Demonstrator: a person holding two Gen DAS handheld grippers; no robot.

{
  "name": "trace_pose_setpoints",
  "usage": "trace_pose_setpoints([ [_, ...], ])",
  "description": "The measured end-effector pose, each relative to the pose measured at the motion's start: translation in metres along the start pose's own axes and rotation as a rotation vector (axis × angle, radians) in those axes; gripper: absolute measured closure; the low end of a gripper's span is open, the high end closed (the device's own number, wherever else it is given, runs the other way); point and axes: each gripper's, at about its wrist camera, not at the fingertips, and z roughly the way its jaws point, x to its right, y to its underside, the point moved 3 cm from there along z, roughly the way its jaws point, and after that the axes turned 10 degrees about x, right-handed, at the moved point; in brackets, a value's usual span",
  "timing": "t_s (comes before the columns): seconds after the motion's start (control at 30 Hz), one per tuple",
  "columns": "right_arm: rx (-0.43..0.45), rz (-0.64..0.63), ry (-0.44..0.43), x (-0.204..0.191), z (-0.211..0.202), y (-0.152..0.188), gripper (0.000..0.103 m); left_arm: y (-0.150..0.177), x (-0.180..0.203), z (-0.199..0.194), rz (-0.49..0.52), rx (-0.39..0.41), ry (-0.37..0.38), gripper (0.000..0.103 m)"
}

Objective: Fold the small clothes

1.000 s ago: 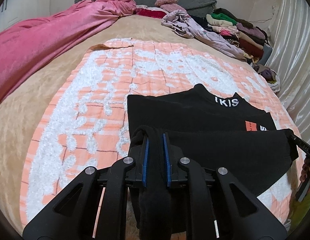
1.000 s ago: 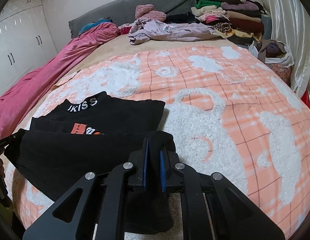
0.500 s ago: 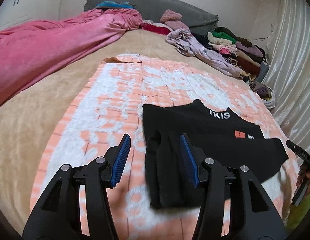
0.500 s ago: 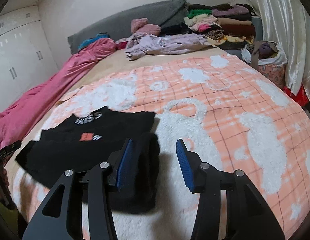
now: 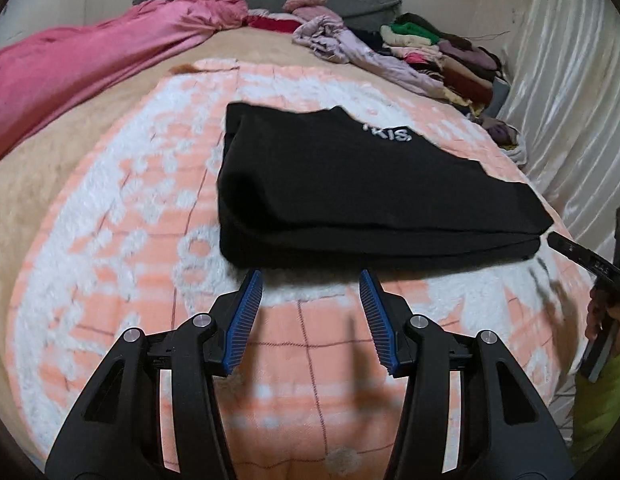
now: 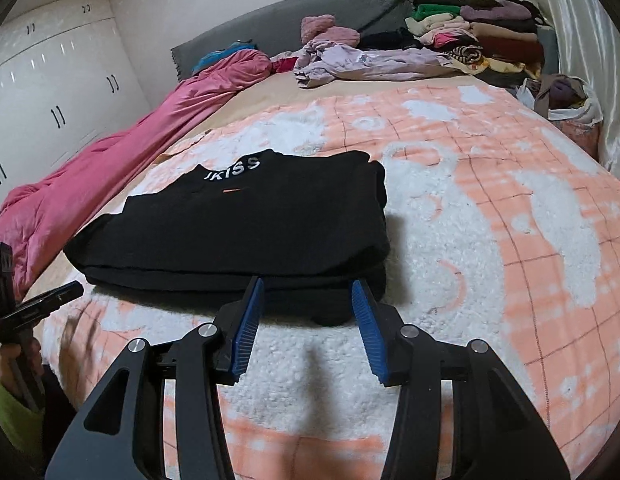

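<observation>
A black top with white collar lettering lies folded in flat layers on the orange-and-white blanket. My left gripper stands open just short of the garment's near edge, nothing between its blue pads. In the right wrist view the same black top lies ahead, and my right gripper is open at its near edge with empty jaws. The right gripper's tip shows at the right edge of the left wrist view. The left gripper's tip shows at the left of the right wrist view.
A pink quilt runs along the bed's left side. A lilac garment and a stack of folded clothes sit by the grey headboard. A bag of clothes sits at the right by the curtain. White wardrobes stand at left.
Both grippers have opened and let go of the black top's folded edge, then pulled back toward the near side of the bed. The top now lies flat, folded over itself.
</observation>
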Motion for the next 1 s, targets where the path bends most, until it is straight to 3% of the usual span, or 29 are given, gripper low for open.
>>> trace_pose_setpoints([
  [0.13,0.008,0.002,0.001,0.004,0.001,-0.004,0.057,-0.01,-0.011,0.001,-0.037,0.022,-0.035,0.061],
  [0.4,-0.019,0.049,-0.01,0.015,0.018,-0.013,0.057,-0.037,-0.009,0.019,-0.073,0.009,-0.02,0.06],
  [0.43,-0.023,0.06,-0.014,0.017,0.021,-0.014,0.057,-0.038,-0.007,0.02,-0.067,0.007,-0.02,0.076],
  [0.5,-0.028,0.062,-0.021,0.019,0.024,-0.017,0.074,-0.043,-0.003,0.024,-0.055,-0.003,-0.032,0.1],
  [0.57,-0.026,0.069,-0.021,0.022,0.027,-0.021,0.094,-0.05,-0.001,0.027,-0.069,-0.008,-0.007,0.101],
  [0.63,-0.018,0.086,-0.044,0.026,0.03,-0.027,0.1,-0.056,-0.003,0.028,-0.087,-0.005,0.014,0.101],
  [0.87,0.025,0.078,-0.085,0.025,0.04,-0.075,0.1,-0.098,-0.017,0.034,-0.185,0.037,0.06,0.101],
  [1.0,-0.002,0.076,-0.08,0.026,0.07,-0.109,0.1,-0.125,-0.03,0.051,-0.233,0.034,0.044,0.101],
])
